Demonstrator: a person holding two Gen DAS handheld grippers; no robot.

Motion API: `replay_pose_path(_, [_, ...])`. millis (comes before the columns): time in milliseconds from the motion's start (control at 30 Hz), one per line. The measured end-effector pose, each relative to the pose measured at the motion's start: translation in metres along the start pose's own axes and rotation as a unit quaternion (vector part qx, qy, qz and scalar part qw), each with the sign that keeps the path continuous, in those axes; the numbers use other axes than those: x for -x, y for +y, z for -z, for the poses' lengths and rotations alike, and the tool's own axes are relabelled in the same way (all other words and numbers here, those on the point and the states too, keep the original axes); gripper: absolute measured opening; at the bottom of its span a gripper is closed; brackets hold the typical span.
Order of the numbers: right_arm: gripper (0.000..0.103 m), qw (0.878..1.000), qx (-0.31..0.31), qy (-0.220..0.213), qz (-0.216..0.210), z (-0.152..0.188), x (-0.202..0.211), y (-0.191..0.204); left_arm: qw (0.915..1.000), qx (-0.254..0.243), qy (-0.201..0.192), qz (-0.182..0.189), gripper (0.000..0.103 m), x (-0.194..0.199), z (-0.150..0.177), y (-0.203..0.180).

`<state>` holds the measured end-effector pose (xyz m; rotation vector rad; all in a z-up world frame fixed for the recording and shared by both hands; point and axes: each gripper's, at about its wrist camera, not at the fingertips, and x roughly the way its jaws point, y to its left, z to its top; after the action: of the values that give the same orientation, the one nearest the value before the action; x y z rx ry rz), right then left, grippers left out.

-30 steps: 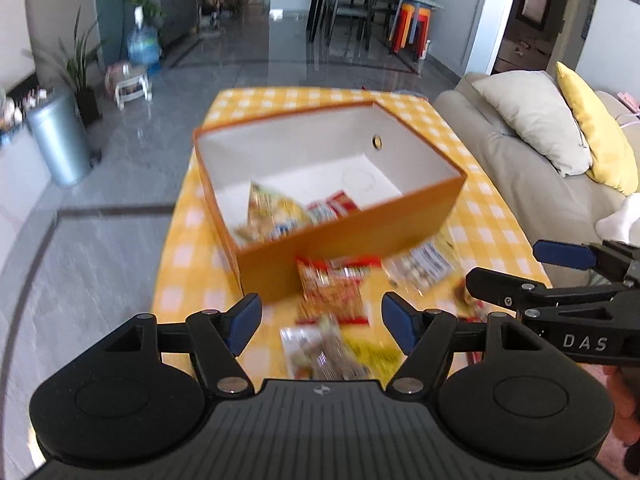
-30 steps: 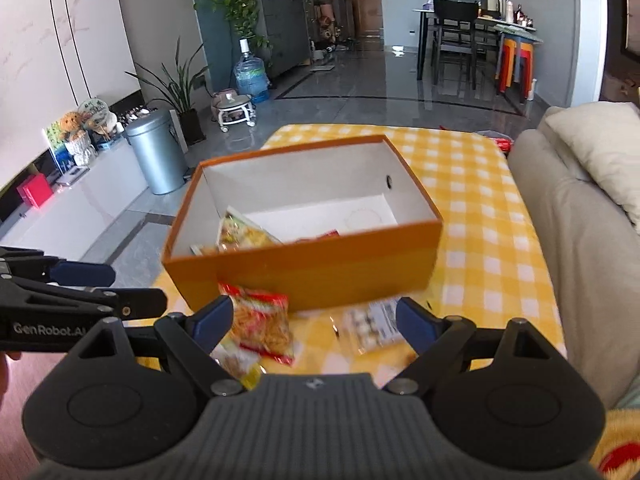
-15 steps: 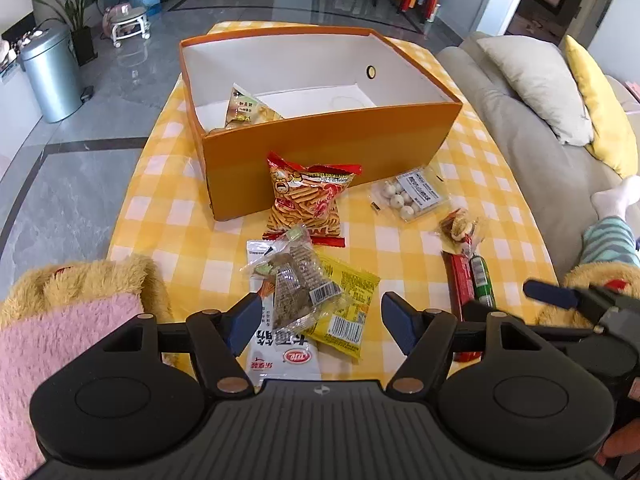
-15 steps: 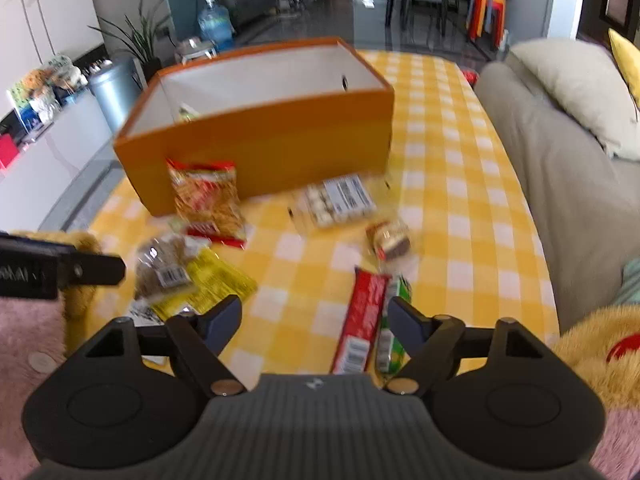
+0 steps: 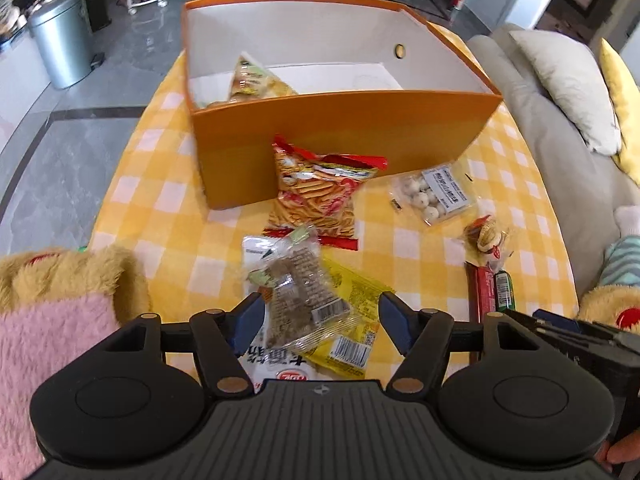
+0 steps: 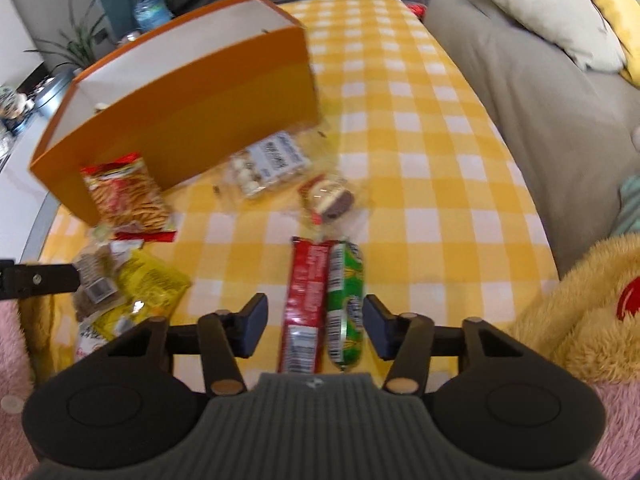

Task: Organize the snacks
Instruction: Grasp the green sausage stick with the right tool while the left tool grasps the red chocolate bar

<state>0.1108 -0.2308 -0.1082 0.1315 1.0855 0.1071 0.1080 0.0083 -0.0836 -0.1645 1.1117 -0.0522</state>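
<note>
An orange box [image 5: 340, 136] with a white inside stands on the yellow checked table and holds a yellow snack bag [image 5: 256, 80]. Loose snacks lie in front of it. My left gripper [image 5: 320, 322] is open, its fingers either side of a clear packet of brown snacks [image 5: 302, 292] lying on a yellow packet [image 5: 352, 308] and a white one. My right gripper [image 6: 314, 326] is open, straddling a red bar [image 6: 306, 292] and a green roll [image 6: 346, 296]. A red chip bag [image 5: 320, 196], a packet of white balls [image 5: 432, 194] and a small wrapped cake [image 6: 330, 200] lie nearer the box.
A beige sofa [image 6: 540, 80] with pillows runs along the table's right side. Pink and yellow plush fabric [image 5: 48, 300] sits at the near left and also at the near right [image 6: 580, 312]. A metal bin [image 5: 60, 40] stands on the floor at the left.
Both grippers have pulled back from the box and dropped low over the near snacks. The left one now frames the clear packet, the right one the red bar and green roll.
</note>
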Motion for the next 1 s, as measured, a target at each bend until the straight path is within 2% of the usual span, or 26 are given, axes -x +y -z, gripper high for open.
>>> replay_pose_path(167, [0.029, 1.0, -0.008, 0.018, 0.014, -0.003, -0.014, -0.008, 0.9999, -0.012, 0.007, 0.003, 0.077, -0.007, -0.003, -0.011])
replay_pose_path(333, [0.02, 0.999, -0.018, 0.037, 0.01, -0.006, -0.027, -0.016, 0.9991, -0.028, 0.009, 0.032, 0.077, -0.008, -0.008, -0.029])
replay_pose_path(500, [0.02, 0.999, -0.005, 0.037, 0.0, -0.009, -0.031, -0.017, 0.9952, -0.05, 0.035, 0.076, 0.071, -0.021, -0.01, -0.055])
replay_pose_path(733, [0.022, 0.998, -0.021, 0.052, -0.03, -0.015, -0.036, -0.034, 0.9889, -0.076, 0.076, 0.103, 0.068, -0.045, -0.008, -0.088])
replay_pose_path(867, [0.021, 0.998, 0.007, 0.06, -0.011, -0.016, -0.034, -0.034, 0.9872, -0.066, 0.101, 0.105, 0.061, -0.061, -0.006, -0.099])
replay_pose_path(1000, [0.021, 0.997, 0.013, 0.071, 0.0, -0.016, -0.032, -0.042, 0.9859, -0.057, 0.117, 0.105, 0.061, -0.075, -0.005, -0.107])
